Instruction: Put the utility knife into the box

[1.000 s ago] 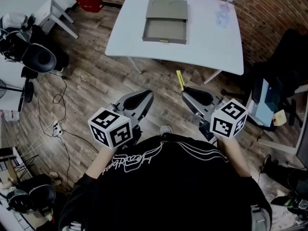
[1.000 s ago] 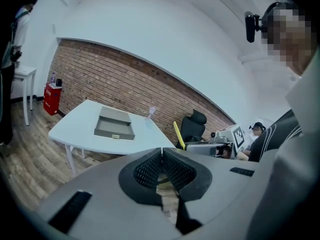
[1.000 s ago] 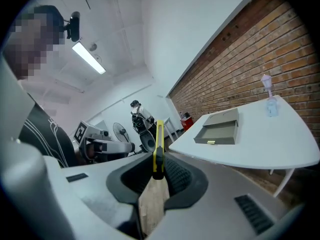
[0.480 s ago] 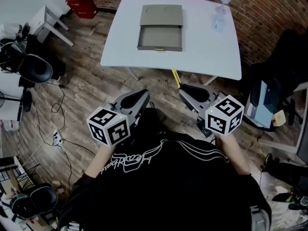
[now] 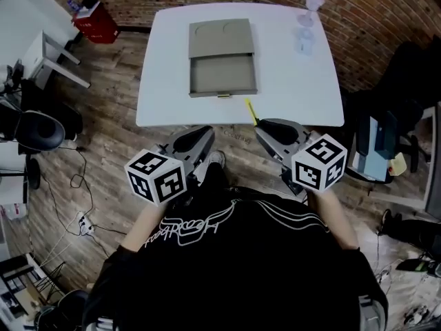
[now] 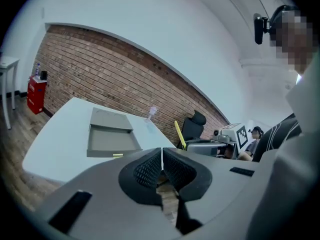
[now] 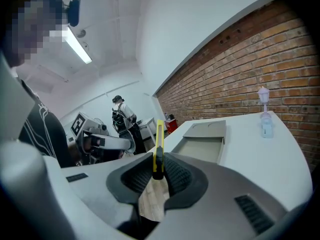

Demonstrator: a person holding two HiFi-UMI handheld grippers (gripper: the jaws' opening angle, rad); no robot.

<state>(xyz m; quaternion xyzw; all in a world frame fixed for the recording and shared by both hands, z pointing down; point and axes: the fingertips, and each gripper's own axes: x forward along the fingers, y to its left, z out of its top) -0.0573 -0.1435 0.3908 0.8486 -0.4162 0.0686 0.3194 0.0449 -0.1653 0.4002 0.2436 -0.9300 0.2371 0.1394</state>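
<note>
A yellow utility knife [image 5: 251, 110] [image 7: 158, 144] [image 6: 179, 134] stands up out of my right gripper [image 5: 260, 126] [image 7: 158, 173], whose pads are shut on its lower end. The grey box [image 5: 222, 58] [image 7: 202, 142] [image 6: 111, 135] lies open on the white table [image 5: 296, 81], its drawer part pulled toward me. The knife tip hangs just over the table's near edge. My left gripper [image 5: 204, 134] [image 6: 161, 171] is shut with nothing in it, held level with the right one, short of the table.
A small clear bottle [image 5: 304, 41] [image 7: 266, 123] and a crumpled plastic bit [image 5: 313, 3] stand at the table's far right. A brick wall [image 5: 386, 19] runs behind. A red bin [image 5: 93, 19], office chairs [image 5: 38, 126] and floor cables [image 5: 76, 171] lie left; a dark chair [image 5: 413, 67] right.
The view has closed in on the table: it sits nearer and more centred now. Both grippers have come forward with it, the knife still held in the right one.
</note>
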